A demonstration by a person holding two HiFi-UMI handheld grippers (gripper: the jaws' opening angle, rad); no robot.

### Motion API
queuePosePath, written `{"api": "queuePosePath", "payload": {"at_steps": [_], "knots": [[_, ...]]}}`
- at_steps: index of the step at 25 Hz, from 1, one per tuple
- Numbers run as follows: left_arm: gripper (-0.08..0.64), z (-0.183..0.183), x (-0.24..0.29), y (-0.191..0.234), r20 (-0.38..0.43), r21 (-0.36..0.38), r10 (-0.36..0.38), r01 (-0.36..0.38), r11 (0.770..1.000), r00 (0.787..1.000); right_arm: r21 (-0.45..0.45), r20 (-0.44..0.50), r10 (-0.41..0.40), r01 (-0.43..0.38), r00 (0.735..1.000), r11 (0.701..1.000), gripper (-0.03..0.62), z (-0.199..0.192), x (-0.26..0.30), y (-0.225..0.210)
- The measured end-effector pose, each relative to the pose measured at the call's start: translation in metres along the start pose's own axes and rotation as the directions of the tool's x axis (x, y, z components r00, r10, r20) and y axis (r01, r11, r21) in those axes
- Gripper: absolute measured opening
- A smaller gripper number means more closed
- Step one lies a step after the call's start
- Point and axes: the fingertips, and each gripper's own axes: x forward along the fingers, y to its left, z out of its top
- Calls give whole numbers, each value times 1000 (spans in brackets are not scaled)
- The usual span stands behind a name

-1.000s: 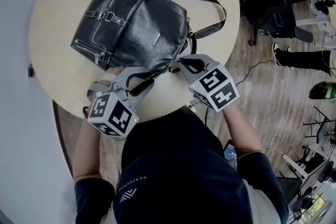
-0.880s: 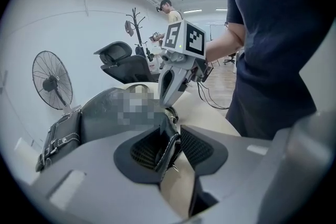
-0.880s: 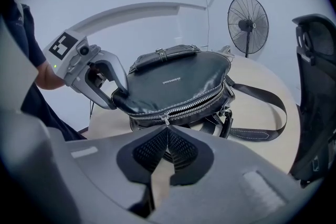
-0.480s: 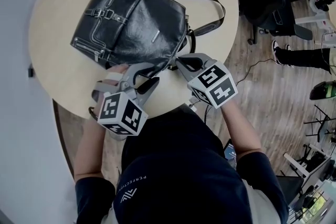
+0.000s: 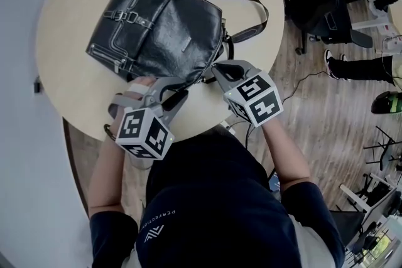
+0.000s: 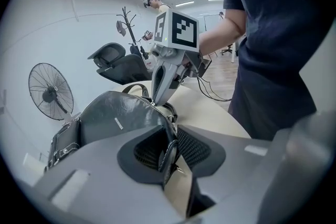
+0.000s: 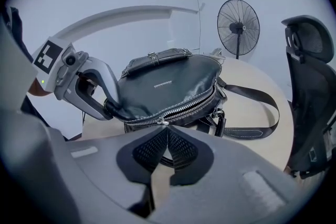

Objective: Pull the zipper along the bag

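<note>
Two grippers meet at the near edge of the black leather handbag (image 5: 160, 28), which lies flat on the round worktop (image 5: 69, 78). The right gripper (image 5: 217, 68) has its jaws pinched together on the zipper pull (image 7: 164, 122). The left gripper (image 5: 169, 86) has just been closing its jaws, now narrow and clamped on the handbag's end.

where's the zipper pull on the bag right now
In the right gripper view, the zipper pull is held at the closed tips of the right gripper, about midway along the near edge of the black bag.
</note>
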Motion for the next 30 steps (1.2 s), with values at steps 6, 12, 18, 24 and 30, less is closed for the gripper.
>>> {"api": "queuePosePath", "payload": {"at_steps": [6,12,18,24,30], "knots": [[97,-3,-5,-6,15,-33,-48,48,998,999,-8,18,-100,100,995,995,8,11,-8,-34],[98,-4,-6,-6,25,-61,-52,53,997,998,-11,14,-130,130,991,991,8,16,-5,-56],[103,-3,-7,-7,27,-62,-56,58,996,998,-13,31,-152,152,988,988,9,17,-3,-59],[104,-4,-5,-6,38,-71,-60,62,996,997,-33,36,-204,205,978,978,9,25,0,-72],[124,-2,-8,-2,61,-119,-93,99,988,994,8,30,-216,216,976,976,19,21,0,-69]]}}
